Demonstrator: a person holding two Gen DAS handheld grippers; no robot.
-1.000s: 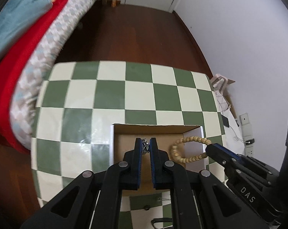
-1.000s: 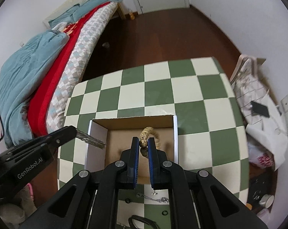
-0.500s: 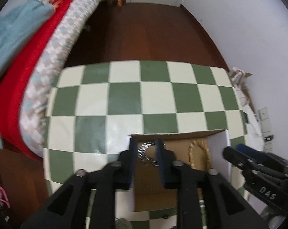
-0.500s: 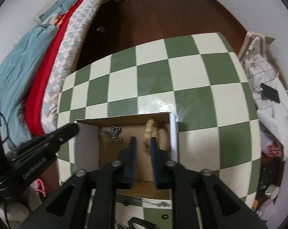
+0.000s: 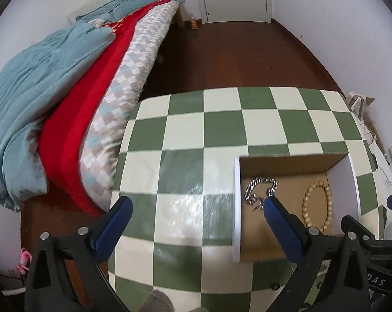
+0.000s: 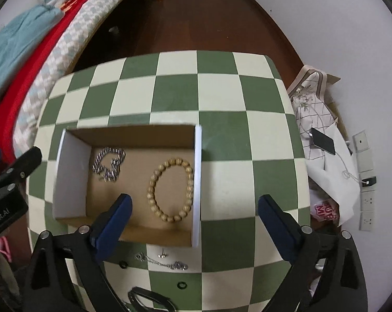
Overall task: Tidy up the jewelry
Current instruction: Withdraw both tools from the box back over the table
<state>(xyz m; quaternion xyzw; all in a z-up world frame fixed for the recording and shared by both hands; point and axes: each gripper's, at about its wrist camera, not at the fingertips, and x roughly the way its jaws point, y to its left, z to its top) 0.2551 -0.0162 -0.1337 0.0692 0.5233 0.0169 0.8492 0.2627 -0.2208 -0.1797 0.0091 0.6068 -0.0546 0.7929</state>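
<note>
Nearest, on the checkered table (image 6: pixel 222 91) before the box (image 6: pixel 197 182): a thin silver chain (image 6: pixel 162 261), an earring stud (image 6: pixel 162 254) and small dark rings (image 6: pixel 181 284), all light, limp or tiny, likely slippery, best pinched at a bunched link or across the middle. Above them, right gripper (image 6: pixel 193 209) and left gripper (image 5: pixel 196 212) both spread wide, holding nothing. Farther in, inside the box: a stiff bead bracelet (image 6: pixel 171 189) and a heavier chain bracelet (image 6: pixel 108 163).
</note>
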